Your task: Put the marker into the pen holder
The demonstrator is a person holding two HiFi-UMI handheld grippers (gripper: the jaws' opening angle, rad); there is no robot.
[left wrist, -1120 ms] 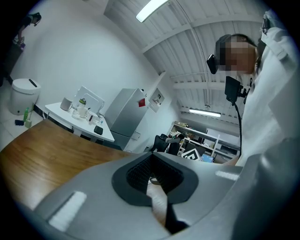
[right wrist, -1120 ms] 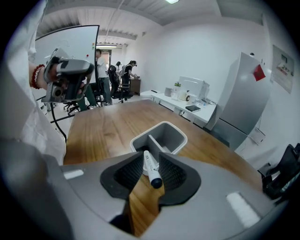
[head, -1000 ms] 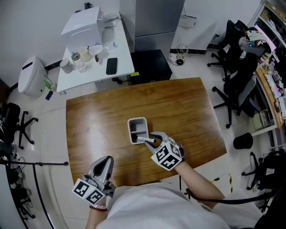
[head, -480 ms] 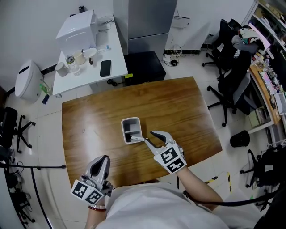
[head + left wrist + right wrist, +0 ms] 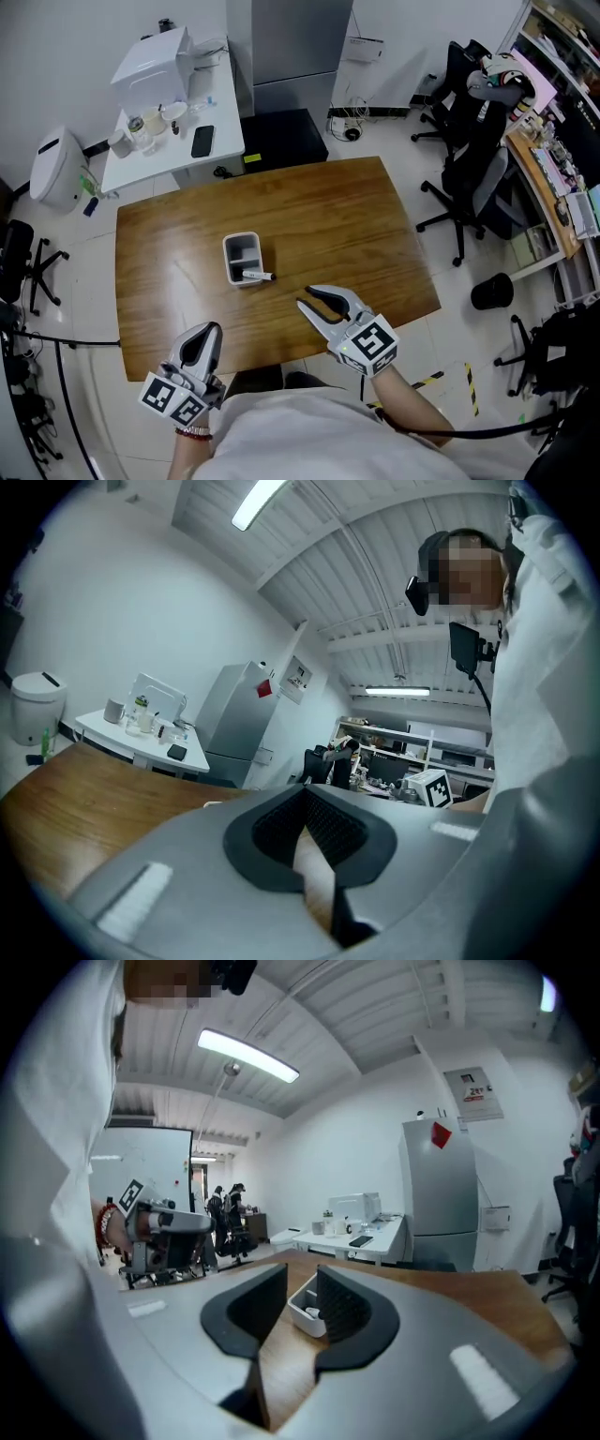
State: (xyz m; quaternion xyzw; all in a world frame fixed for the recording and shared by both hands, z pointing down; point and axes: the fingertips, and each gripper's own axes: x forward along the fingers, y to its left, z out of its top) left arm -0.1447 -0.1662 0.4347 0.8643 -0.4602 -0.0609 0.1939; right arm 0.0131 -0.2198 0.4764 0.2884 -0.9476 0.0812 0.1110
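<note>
1. The marker (image 5: 259,276) lies across the near end of the pen holder (image 5: 232,246), with one end poking out over the rim at the right corner. It looks perched rather than settled. If so, a knock to the holder or the table (image 5: 328,216) may roll it out onto the wood.
2. Your right gripper (image 5: 307,298) hangs near the holder but apart from it. Its jaws are parted with nothing between them and have just been closing partway. Swing it carelessly and a jaw tip could catch that protruding end.
3. Your left gripper (image 5: 207,330) sits at the table's near edge, well apart from the holder, jaws together and empty. I judge little risk there.
4. Count: one marker, one pen holder, one wooden table, two grippers.
</note>
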